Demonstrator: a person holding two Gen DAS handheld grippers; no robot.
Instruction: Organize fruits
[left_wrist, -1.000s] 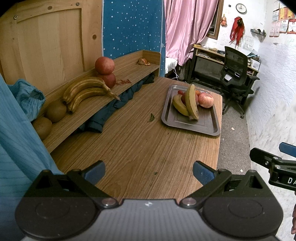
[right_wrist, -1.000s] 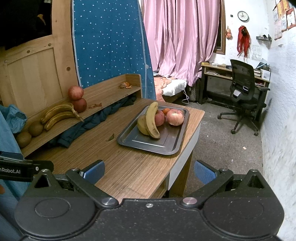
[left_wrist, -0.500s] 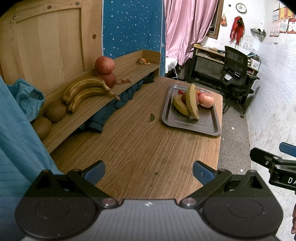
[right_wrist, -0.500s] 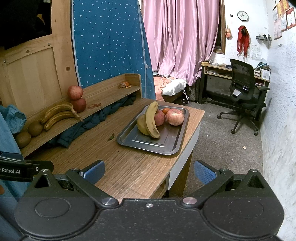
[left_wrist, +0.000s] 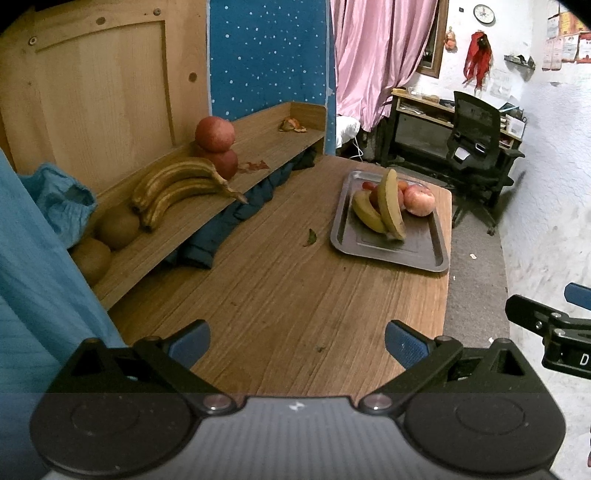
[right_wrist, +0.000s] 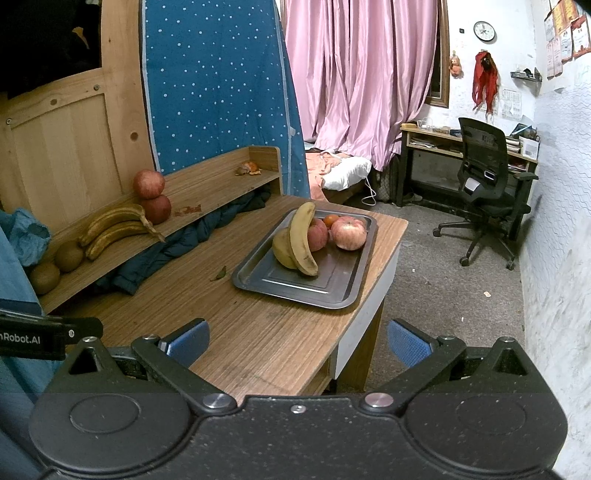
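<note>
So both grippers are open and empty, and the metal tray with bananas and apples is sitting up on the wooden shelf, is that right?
Not quite. The tray sits on the table, not on the shelf, as the right wrist view shows. The shelf has its own bananas and apples. The rest holds: the left gripper and right gripper are both open and empty.

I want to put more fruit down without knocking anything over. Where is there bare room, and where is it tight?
Free: the near half of the tray, in front of the bananas; the table between the leaf and the grippers; the shelf between the red apples and the peel. Crowded: the tray's far end and the shelf's near end by the brown fruits.
</note>
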